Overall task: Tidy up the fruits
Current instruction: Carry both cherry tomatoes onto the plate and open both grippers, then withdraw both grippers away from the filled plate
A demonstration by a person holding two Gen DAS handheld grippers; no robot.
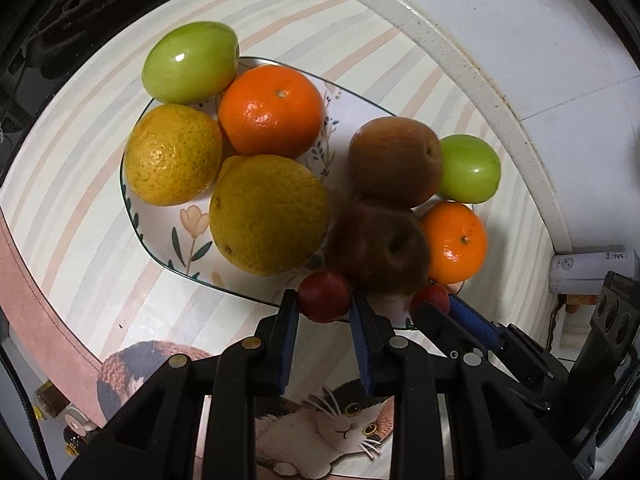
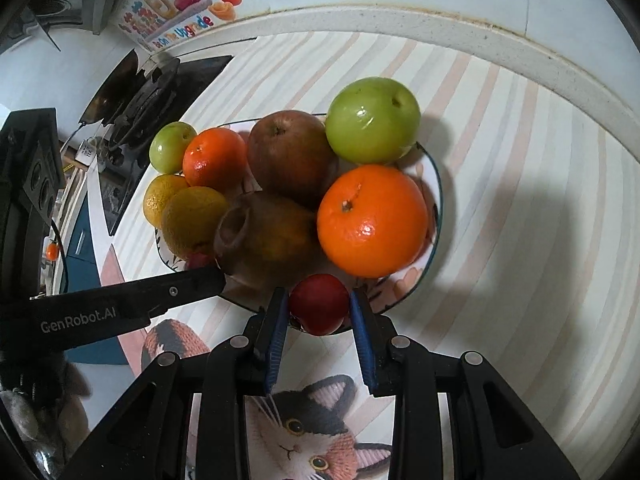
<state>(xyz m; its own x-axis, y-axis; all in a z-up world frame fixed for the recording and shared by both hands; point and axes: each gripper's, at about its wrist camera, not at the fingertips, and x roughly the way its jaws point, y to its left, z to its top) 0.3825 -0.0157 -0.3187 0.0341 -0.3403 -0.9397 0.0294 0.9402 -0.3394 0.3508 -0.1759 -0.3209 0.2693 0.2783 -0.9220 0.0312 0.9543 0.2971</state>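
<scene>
A flower-patterned plate (image 1: pixel 188 224) holds several fruits: green apples (image 1: pixel 191 63), oranges (image 1: pixel 271 111), yellow citrus (image 1: pixel 269 216) and brown pears (image 1: pixel 394 162). My left gripper (image 1: pixel 324 300) is shut on a small red fruit (image 1: pixel 324 298) at the plate's near rim. My right gripper (image 2: pixel 319 308) is shut on a second small red fruit (image 2: pixel 319 309) at the near rim of the plate (image 2: pixel 438 184). In the left wrist view the right gripper's fingers (image 1: pixel 468 316) and its red fruit (image 1: pixel 431 298) show just to the right. The left gripper's finger (image 2: pixel 180 288) crosses the right wrist view.
The plate sits on a striped mat (image 1: pixel 80 184) with a cat picture (image 2: pixel 300 436). A raised white counter edge (image 1: pixel 460 64) and wall run behind. A dark stove (image 2: pixel 136 96) stands at the far left. A white bottle (image 1: pixel 588 272) lies at the right.
</scene>
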